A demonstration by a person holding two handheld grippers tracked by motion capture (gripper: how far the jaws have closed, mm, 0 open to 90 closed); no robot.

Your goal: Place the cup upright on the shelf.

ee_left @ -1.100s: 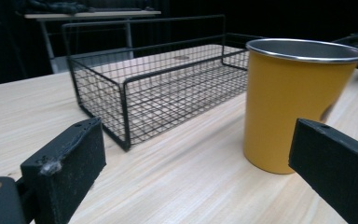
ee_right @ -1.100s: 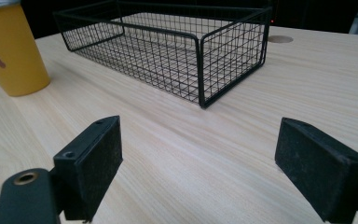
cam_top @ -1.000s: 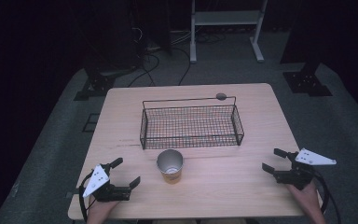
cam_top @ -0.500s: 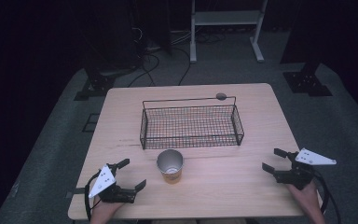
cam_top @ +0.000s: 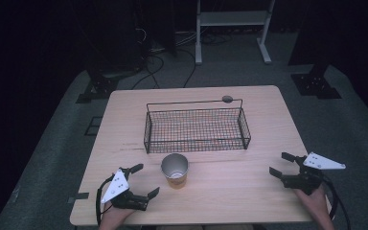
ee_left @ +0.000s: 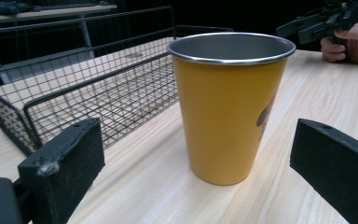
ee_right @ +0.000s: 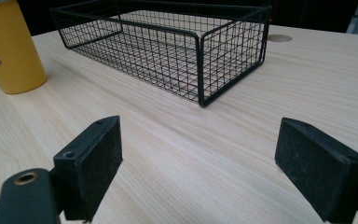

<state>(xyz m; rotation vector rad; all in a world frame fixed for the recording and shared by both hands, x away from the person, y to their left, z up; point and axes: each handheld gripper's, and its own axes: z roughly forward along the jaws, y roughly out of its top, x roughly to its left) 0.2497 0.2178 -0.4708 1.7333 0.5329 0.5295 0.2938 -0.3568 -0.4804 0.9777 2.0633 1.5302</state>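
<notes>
Dark surroundings frame a pale wooden table (cam_top: pixel 249 191), with cables and a white stand on the grey floor beyond its far edge. From my station I note a yellow cup (cam_top: pixel 175 169) standing upright near the front of the table, just in front of a black wire basket (cam_top: pixel 196 129); the two are close but apart. The cup has a bare metal rim and inside, and a small printed figure on its side.

My left gripper (cam_top: pixel 143 181) sits at the front left of the table, close beside the cup. Its jaws are spread wide and grasp nothing. In the left gripper view the cup (ee_left: pixel 230 105) stands between and beyond the two black pads, touching neither, with the basket (ee_left: pixel 98 88) behind it to the left.

My right gripper (cam_top: pixel 282 165) rests at the front right, well apart from the cup and the basket. Its jaws are likewise released and hold nothing. The right gripper view shows bare wood between the pads, the basket (ee_right: pixel 168 51) ahead and the cup (ee_right: pixel 11 46) at the far left edge.

A small grey disc (cam_top: pixel 227 99) lies on the table just behind the basket's far rim.
</notes>
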